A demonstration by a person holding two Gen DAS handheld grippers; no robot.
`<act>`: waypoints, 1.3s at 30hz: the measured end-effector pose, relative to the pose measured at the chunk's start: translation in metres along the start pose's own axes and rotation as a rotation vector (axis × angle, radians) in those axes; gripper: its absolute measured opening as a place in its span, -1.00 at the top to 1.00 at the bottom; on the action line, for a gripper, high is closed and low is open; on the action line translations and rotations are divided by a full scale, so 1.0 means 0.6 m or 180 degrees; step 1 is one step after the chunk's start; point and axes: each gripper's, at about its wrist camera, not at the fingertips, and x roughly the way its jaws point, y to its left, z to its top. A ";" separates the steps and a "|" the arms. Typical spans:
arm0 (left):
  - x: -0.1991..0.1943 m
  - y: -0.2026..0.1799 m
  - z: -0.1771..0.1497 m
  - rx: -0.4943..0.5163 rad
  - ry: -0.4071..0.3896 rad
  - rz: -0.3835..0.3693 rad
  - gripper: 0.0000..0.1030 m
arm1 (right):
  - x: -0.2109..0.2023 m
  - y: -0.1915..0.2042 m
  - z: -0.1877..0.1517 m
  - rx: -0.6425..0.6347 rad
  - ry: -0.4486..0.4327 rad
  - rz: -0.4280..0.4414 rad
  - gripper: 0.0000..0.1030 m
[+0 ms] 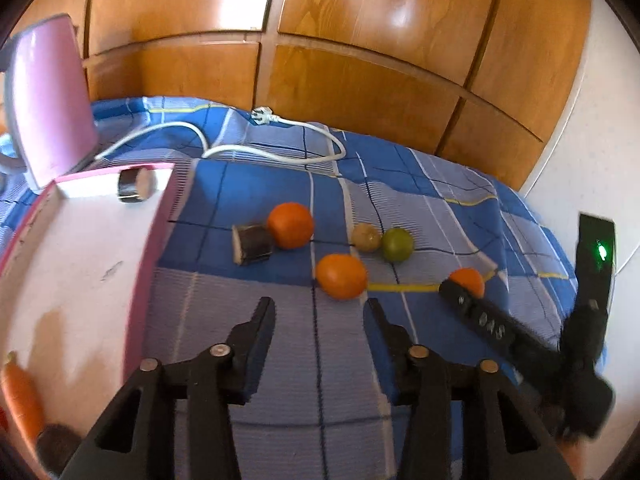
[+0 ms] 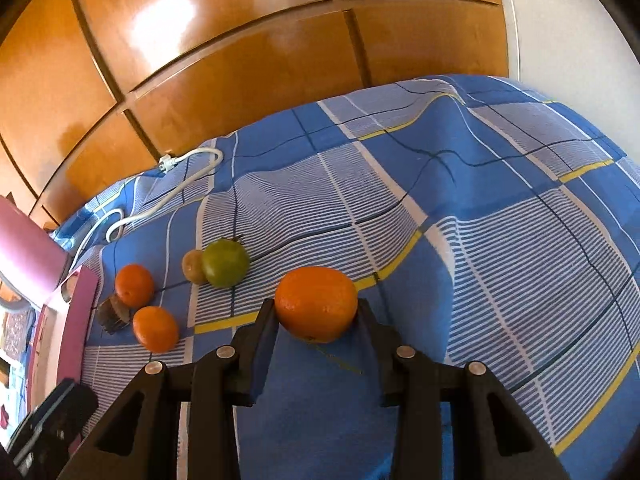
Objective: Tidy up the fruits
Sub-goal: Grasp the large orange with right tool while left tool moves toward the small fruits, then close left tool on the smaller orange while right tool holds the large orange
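On a blue checked bedspread (image 1: 440, 208) lie two oranges (image 1: 290, 225) (image 1: 341, 276), a yellow-brown fruit (image 1: 365, 237), a green fruit (image 1: 397, 244) and a dark cut piece (image 1: 252, 243). My left gripper (image 1: 320, 312) is open and empty just short of the nearer orange. My right gripper (image 2: 317, 312) has its jaws against both sides of a third orange (image 2: 316, 304) resting on the bedspread (image 2: 500, 220); that gripper's finger (image 1: 472, 308) hides part of this orange (image 1: 468, 279) in the left wrist view. The other fruits (image 2: 224, 263) (image 2: 134, 285) (image 2: 155, 329) lie to the left.
A pink-rimmed white box (image 1: 80, 264) stands at the left, with a dark roll (image 1: 134, 186), a carrot (image 1: 22, 400) and a dark item (image 1: 56, 446) inside, its lid (image 1: 52, 100) raised. A white cable (image 1: 280, 148) lies at the back. Wooden wardrobe doors (image 1: 360, 40) stand behind.
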 end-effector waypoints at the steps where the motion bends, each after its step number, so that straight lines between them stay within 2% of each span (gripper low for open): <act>1: 0.006 -0.002 0.004 -0.0006 0.0012 -0.0006 0.06 | 0.000 0.001 0.000 -0.0010 0.0000 -0.0010 0.25; 10: 0.079 -0.025 0.032 0.0078 0.0165 0.0001 0.06 | 0.002 0.001 0.000 -0.0005 0.0003 -0.0007 0.25; 14: 0.116 -0.032 0.039 0.0128 0.0258 0.0083 0.06 | 0.003 0.002 0.000 -0.0017 0.0001 -0.0015 0.24; 15: 0.125 -0.032 0.038 0.0127 0.0292 0.0083 0.20 | 0.003 0.002 0.000 -0.0016 0.0001 -0.0013 0.24; 16: 0.129 -0.033 0.035 0.0150 0.0276 0.0112 0.25 | 0.003 0.001 0.000 -0.0013 0.0000 -0.0009 0.24; 23: 0.087 -0.015 0.004 0.0132 0.0197 0.0147 0.27 | 0.004 0.001 0.000 -0.0015 -0.0011 0.0004 0.24; 26: 0.048 0.004 -0.030 0.0126 0.0121 0.0235 0.26 | 0.004 0.000 0.001 -0.0017 -0.0011 0.0052 0.24; 31: -0.008 0.012 -0.102 0.0359 -0.0089 0.0440 0.26 | 0.004 0.010 -0.002 -0.0102 0.0002 0.0154 0.25; 36: -0.009 0.009 -0.119 0.0477 -0.0203 0.0546 0.25 | 0.006 0.040 -0.013 -0.0366 0.0107 0.0403 0.25; 39: -0.009 0.011 -0.120 0.0464 -0.0224 0.0527 0.25 | 0.008 0.058 -0.022 -0.0540 0.0142 0.0390 0.24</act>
